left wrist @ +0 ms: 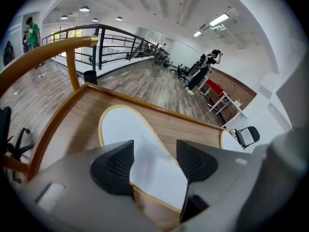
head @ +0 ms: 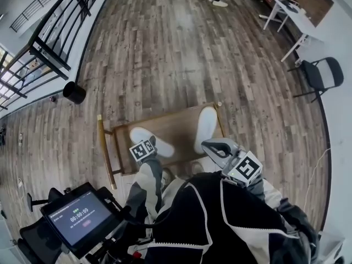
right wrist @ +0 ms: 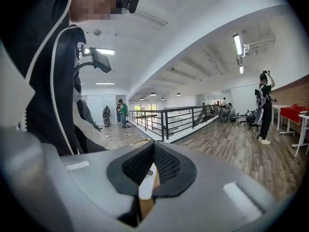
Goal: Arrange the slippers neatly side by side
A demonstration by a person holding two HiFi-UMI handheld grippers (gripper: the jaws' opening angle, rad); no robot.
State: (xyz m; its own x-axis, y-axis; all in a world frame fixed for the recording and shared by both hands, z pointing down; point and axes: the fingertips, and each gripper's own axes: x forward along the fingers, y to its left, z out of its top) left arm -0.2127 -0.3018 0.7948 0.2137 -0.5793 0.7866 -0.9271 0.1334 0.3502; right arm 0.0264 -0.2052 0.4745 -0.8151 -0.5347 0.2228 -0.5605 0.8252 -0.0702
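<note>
Slippers first: the left slipper (left wrist: 120, 127) sits between the jaws of the left tool (left wrist: 154, 153). The jaws stand wide apart, one dark pad on each side of the slipper's soft top part. They are let go, not squeezing it. This slipper is white with a thin yellow edge, and its open end points away from the tool. The left tool's marker cube (head: 142, 150) shows just above the near end of the slipper.

The right tool (right wrist: 153, 151) has its jaws pressed together and holds nothing. A thin strip of white and wood shows through the slit below the pads. In the head view the right tool is by the near end of the right slipper (head: 206, 126). I cannot tell if it touches it.

Both slippers lie flat on the wooden tabletop (head: 176, 120), which has a raised rim (head: 103, 147). They are well apart. The left one lies slanted and the right one lies nearly straight.

Around the tabletop is a wood plank floor (head: 165, 48). A black bin (head: 74, 92) stands near a dark railing (head: 49, 32). A black chair (head: 322, 76) and a white table (head: 291, 10) stand far off at the right.
</note>
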